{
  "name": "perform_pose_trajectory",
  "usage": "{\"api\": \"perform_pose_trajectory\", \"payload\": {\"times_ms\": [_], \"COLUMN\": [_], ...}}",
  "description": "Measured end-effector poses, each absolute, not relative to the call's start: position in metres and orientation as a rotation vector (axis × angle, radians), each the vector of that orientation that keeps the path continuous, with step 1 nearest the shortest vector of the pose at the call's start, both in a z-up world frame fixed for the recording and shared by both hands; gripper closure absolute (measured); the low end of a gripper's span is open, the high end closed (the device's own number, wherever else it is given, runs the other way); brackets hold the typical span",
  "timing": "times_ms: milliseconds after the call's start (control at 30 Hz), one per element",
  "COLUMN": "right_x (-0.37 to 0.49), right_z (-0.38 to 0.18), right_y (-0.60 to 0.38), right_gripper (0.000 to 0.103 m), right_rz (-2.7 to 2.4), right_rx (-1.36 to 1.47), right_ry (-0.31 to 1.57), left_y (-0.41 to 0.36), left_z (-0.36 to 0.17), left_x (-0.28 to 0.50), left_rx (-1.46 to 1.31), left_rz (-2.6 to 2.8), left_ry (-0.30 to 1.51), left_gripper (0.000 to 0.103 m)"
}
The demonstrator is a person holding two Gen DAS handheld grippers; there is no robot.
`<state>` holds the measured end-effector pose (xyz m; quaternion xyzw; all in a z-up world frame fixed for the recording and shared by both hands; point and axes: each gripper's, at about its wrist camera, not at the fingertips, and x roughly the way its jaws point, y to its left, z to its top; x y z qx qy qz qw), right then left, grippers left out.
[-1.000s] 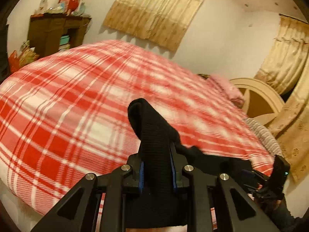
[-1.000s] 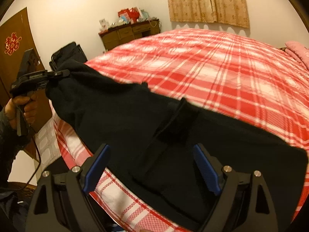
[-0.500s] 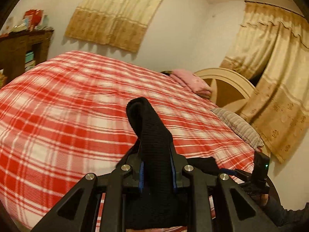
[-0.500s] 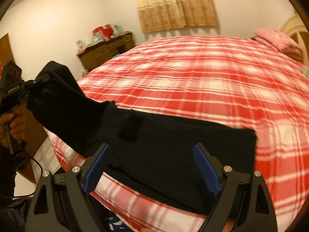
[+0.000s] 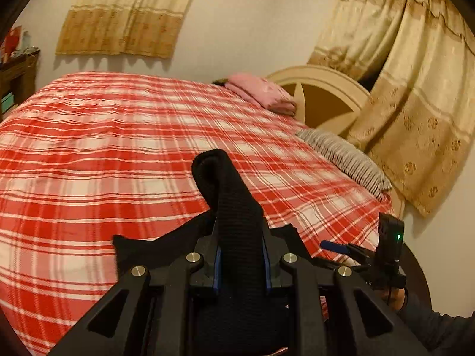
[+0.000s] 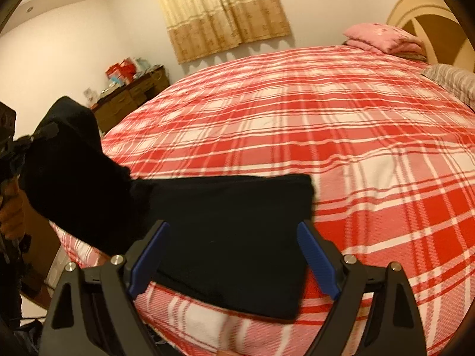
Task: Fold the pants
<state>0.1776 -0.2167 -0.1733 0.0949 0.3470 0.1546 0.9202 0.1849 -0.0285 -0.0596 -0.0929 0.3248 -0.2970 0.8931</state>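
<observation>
While the left gripper (image 5: pixel 240 255) pinches a bunched end of the black pants (image 6: pixel 225 237) at the left edge of the right-wrist frame, their long axis runs left to right along the bed (image 6: pixel 326 124)'s near edge, the flat end lying nearest the wide-open, empty right gripper (image 6: pixel 234 258).

The left gripper (image 5: pixel 240 264) pinches a fold of black pants (image 5: pixel 228 207) that sticks up toward 12 o'clock. The red checked bed (image 5: pixel 118 148) lies beyond. The right gripper (image 5: pixel 341 249) sits at 4 o'clock.
</observation>
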Motion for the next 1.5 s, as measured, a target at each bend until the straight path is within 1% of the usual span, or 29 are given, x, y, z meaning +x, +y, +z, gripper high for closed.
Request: {"api": "perform_pose_trajectory", "payload": {"times_ms": [300, 600, 700, 800, 833, 867, 900, 933, 1000, 1100, 1167, 1233, 1333, 1433, 1500], "right_x": [0.181, 0.183, 0.183, 0.183, 0.183, 0.183, 0.182, 0.182, 0.182, 0.18, 0.178, 0.176, 0.176, 0.177, 0.177], "right_z": [-0.179, -0.185, -0.186, -0.188, -0.188, -0.189, -0.189, -0.189, -0.19, -0.188, -0.185, -0.182, -0.177, -0.175, -0.174], "right_y": [-0.261, -0.271, -0.273, -0.278, -0.279, -0.28, -0.28, -0.28, -0.282, -0.286, -0.29, -0.293, -0.287, -0.27, -0.255], "right_gripper": [0.013, 0.013, 0.013, 0.013, 0.013, 0.013, 0.013, 0.013, 0.013, 0.013, 0.013, 0.013, 0.013, 0.013, 0.013], "right_rz": [0.209, 0.172, 0.17, 0.165, 0.166, 0.166, 0.164, 0.159, 0.157, 0.159, 0.17, 0.182, 0.224, 0.271, 0.297], "right_rx": [0.3, 0.339, 0.346, 0.362, 0.37, 0.374, 0.373, 0.37, 0.378, 0.396, 0.42, 0.443, 0.435, 0.404, 0.385], "right_ry": [0.684, 0.681, 0.679, 0.671, 0.669, 0.667, 0.665, 0.663, 0.662, 0.646, 0.625, 0.612, 0.615, 0.64, 0.661], "left_y": [-0.1, -0.166, -0.179, -0.185, -0.187, -0.188, -0.19, -0.191, -0.191, -0.184, -0.176, -0.156, -0.121, -0.087, -0.068], "left_z": [-0.084, -0.133, -0.144, -0.146, -0.146, -0.145, -0.143, -0.142, -0.137, -0.131, -0.127, -0.122, -0.119, -0.126, -0.135], "left_x": [0.2, 0.209, 0.205, 0.2, 0.198, 0.196, 0.194, 0.191, 0.186, 0.181, 0.179, 0.175, 0.171, 0.172, 0.179], "left_rx": [-0.096, 0.048, 0.076, 0.061, 0.058, 0.06, 0.063, 0.07, 0.084, 0.084, 0.077, 0.051, 0.039, 0.061, 0.039], "left_rz": [-0.642, -0.587, -0.593, -0.611, -0.621, -0.625, -0.631, -0.64, -0.651, -0.641, -0.613, -0.577, -0.483, -0.339, -0.282], "left_ry": [0.748, 0.8, 0.797, 0.78, 0.779, 0.774, 0.765, 0.756, 0.744, 0.722, 0.704, 0.672, 0.614, 0.576, 0.594], "left_gripper": [0.082, 0.082, 0.08, 0.07, 0.062, 0.058, 0.05, 0.047, 0.043, 0.043, 0.04, 0.032, 0.027, 0.025, 0.024]}}
